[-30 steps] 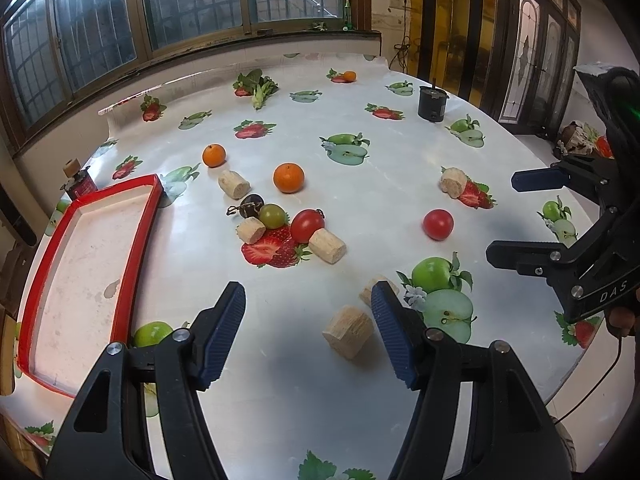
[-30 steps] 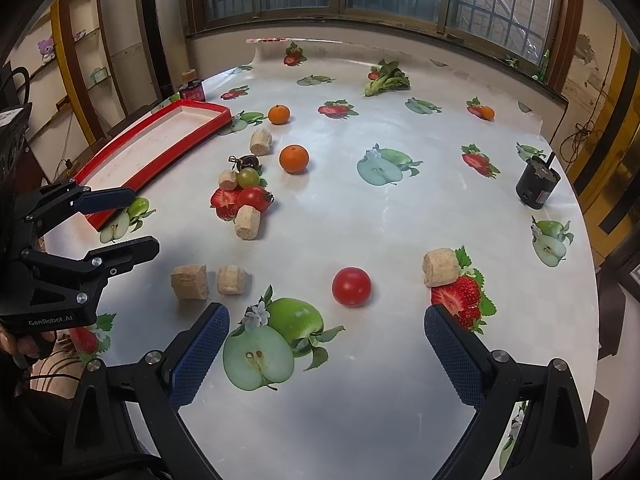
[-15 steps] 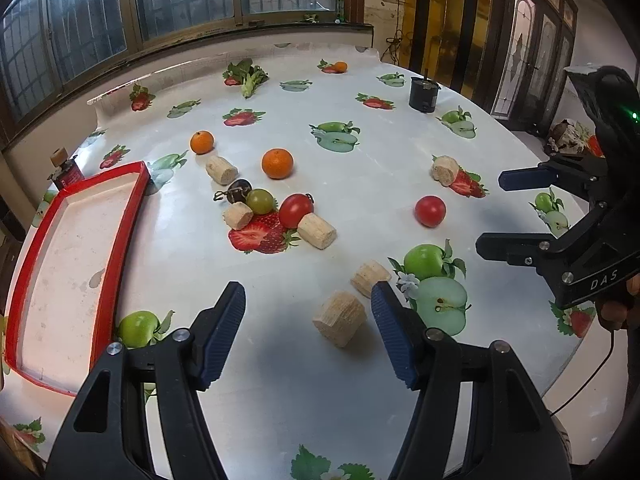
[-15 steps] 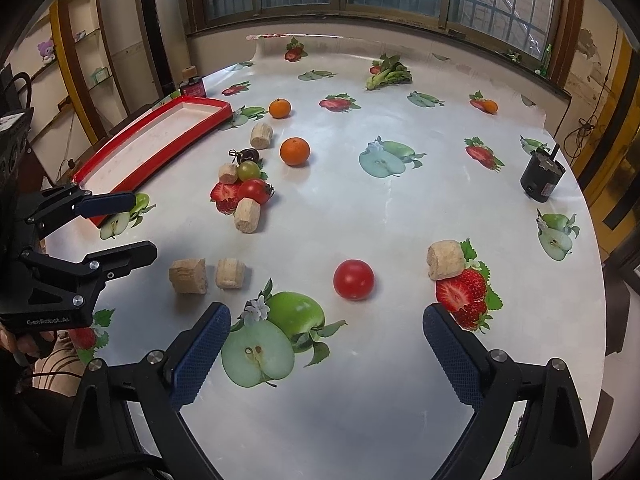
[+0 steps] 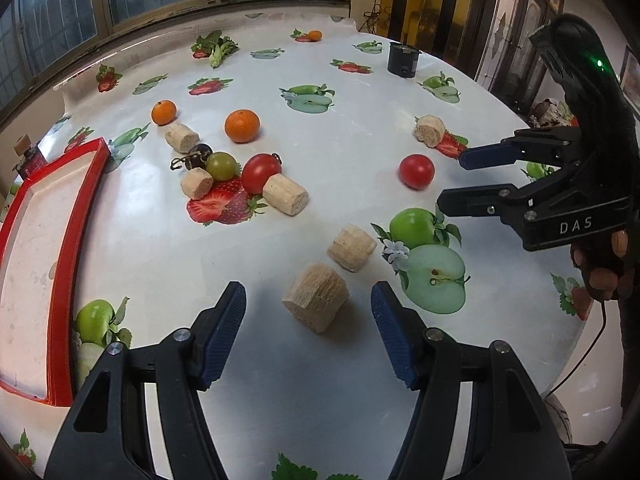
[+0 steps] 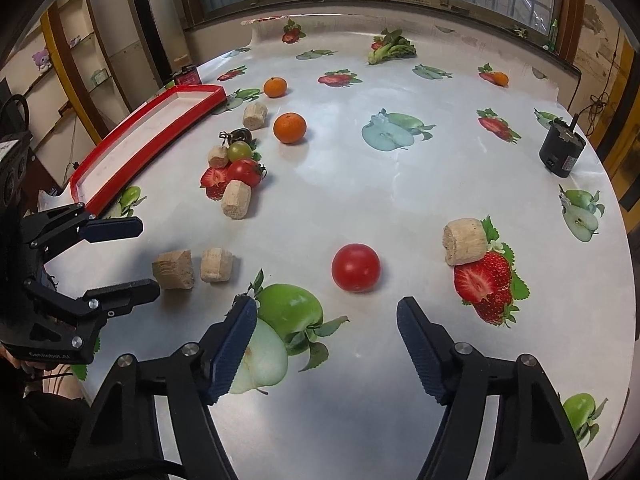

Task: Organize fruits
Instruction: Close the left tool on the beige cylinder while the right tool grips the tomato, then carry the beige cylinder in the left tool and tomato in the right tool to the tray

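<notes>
Step in hand looks like the approach before the first picks; nothing is held, and the red tray (image 5: pixel 64 236) at the left edge of the table (image 5: pixel 360 128) has no fruit in it.

The left gripper (image 5: pixel 308 312) hangs over the near cork-like block (image 5: pixel 316 296), jaws apart, block roughly between the fingertips but not touched. A second block (image 5: pixel 352 246) lies just behind it.

The right gripper (image 6: pixel 324 328) points at the lone red tomato (image 6: pixel 355 267). Its jaws are closing, yet the tomato sits ahead of the fingertips, not between them, so no grip.

Other fruit: two oranges (image 5: pixel 242 125), (image 5: pixel 163 112) sit farther back; a second red tomato (image 5: pixel 261 167), a green tomato (image 5: pixel 221 165) and a dark one with stem (image 5: pixel 198 155) are clustered mid-table among more blocks. The apples and strawberries are only printed on the cloth.

Next move, my guess: right gripper goes forward and down until the pads straddle the tomato, then closes gently since it is round and may roll or bruise. Left needs to drop a little lower around the block before closing. Then carry to the tray, probably.
</notes>
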`<state>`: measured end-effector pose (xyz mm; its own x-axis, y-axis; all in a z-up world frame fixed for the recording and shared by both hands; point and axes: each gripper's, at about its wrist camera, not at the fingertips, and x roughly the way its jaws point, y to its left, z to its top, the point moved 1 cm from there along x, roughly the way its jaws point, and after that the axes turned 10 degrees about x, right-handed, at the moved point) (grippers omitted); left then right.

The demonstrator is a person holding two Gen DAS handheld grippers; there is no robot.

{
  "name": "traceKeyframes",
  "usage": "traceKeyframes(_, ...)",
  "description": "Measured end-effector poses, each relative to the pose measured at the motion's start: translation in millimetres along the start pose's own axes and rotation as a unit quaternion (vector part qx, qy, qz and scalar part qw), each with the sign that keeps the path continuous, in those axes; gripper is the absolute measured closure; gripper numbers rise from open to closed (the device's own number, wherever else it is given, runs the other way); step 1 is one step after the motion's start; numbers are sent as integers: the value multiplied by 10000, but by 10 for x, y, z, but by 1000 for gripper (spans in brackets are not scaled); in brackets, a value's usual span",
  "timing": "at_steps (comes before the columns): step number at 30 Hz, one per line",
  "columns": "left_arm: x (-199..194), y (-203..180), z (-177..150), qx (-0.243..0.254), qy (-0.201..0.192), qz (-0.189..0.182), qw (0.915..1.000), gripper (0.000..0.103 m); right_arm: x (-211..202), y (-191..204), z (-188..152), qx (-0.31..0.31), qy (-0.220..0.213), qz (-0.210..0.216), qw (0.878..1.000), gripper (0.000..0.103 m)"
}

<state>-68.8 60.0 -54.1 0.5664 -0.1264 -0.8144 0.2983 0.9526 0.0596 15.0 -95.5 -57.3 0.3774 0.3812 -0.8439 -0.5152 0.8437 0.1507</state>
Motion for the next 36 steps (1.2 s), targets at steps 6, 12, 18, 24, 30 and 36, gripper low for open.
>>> traceKeyframes(6, 155, 65, -20, -219, 238, -92, 9994, 40, 142, -40, 99, 79, 20, 35, 10000, 33)
traceKeyframes(12, 231, 70, -28, -330, 357, -40, 9988, 50, 326, -106, 148, 143, 159, -30, 9998, 43)
traceKeyframes(18, 224, 96, -11, -436, 295, -192, 9984, 72, 428, -105, 156, 111, 140, -103, 9998, 54)
traceKeyframes(24, 160, 100, -23, -503, 238, -300, 9980, 72, 383, -163, 162, 268, 100, -57, 9996, 71)
traceKeyframes(30, 16, 183, -1, -640, 107, -277, 9975, 72, 224, -109, 144, 297, -27, -7, 9996, 71)
traceKeyframes(36, -153, 327, 7, -774, -36, -85, 9970, 72, 96, 65, 170, 214, -137, 109, 9996, 71)
